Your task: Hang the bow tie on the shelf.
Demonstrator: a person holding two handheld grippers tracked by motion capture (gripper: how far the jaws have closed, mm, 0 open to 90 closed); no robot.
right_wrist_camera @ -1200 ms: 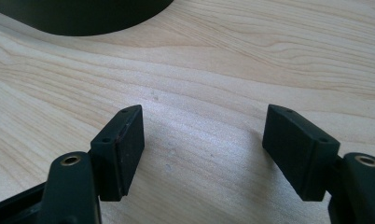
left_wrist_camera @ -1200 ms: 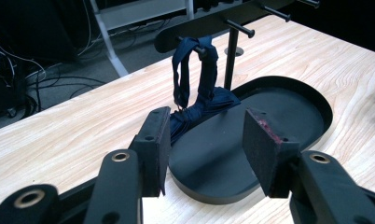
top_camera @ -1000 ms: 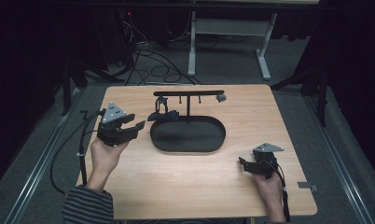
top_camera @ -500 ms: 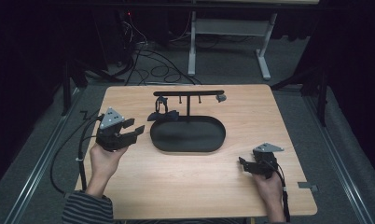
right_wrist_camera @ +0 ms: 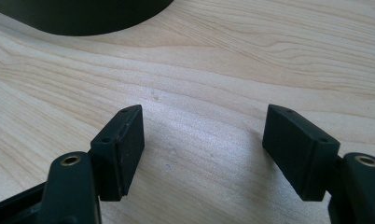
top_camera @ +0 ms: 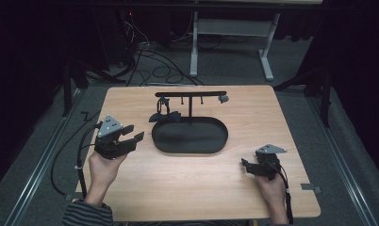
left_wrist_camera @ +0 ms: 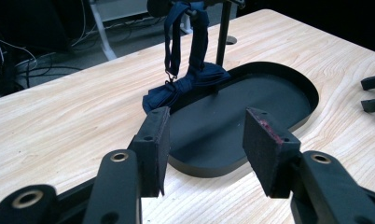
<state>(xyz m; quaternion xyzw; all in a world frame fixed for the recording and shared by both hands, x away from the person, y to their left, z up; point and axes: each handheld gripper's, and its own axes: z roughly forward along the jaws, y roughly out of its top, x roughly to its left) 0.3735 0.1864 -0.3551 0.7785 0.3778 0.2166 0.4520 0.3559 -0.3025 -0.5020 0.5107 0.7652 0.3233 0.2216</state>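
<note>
I count one black oval tray (top_camera: 189, 149) on the light wooden table (top_camera: 187, 188), bare inside, one folded navy umbrella (left_wrist_camera: 183, 86) hanging over its rim. My left gripper (top_camera: 133, 133) and right gripper (top_camera: 244, 166) gape wide, holding nothing.

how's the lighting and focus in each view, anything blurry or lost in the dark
High view: table evenly lit, surroundings nearly black. Left gripper view: navy folded umbrella sharp, near jaws soft. Right gripper view: wood grain crisp with a pale sheen between the jaws, the pads' shadows soft.
</note>
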